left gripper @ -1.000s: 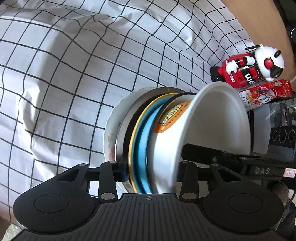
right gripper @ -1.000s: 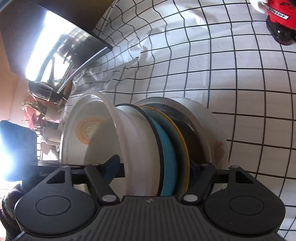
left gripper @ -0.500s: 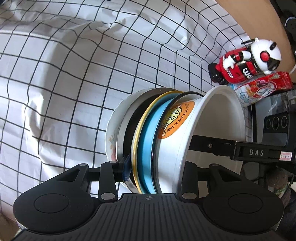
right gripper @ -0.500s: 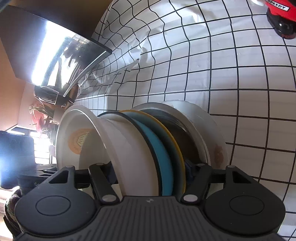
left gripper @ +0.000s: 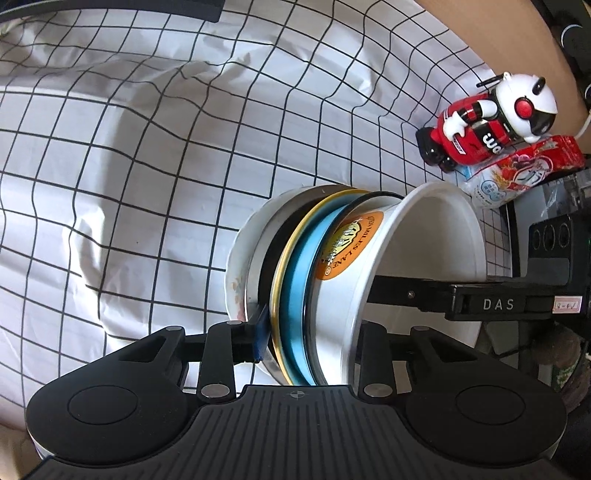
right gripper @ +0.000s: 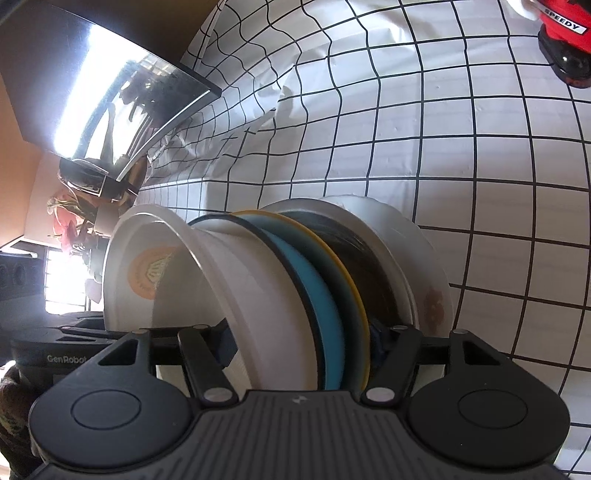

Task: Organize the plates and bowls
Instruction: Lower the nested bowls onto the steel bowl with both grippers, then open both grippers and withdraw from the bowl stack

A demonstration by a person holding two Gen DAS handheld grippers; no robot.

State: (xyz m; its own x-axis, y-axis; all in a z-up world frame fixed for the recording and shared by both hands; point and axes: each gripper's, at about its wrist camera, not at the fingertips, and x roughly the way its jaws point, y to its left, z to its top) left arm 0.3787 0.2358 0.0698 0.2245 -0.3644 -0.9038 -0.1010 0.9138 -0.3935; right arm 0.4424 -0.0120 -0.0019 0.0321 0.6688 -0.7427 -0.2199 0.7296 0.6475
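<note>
Drawn slightly back, both the left gripper (left gripper: 306, 343) and right gripper (right gripper: 303, 343) clamp the stack (left gripper: 295, 273), bowl mouth facing right.

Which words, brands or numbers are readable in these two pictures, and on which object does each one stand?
"MILES LANE": orange label of the white bowl; the rest is too small.
"DAS": black gripper finger inside the bowl.
"SPEEDY": red toy robot.
"GenRobot": black gripper body, cut off.
Toy robot's chest lettering: partly hidden, unreadable.
Snack packet: print too small.
White sticker: handwriting illegible.
</note>
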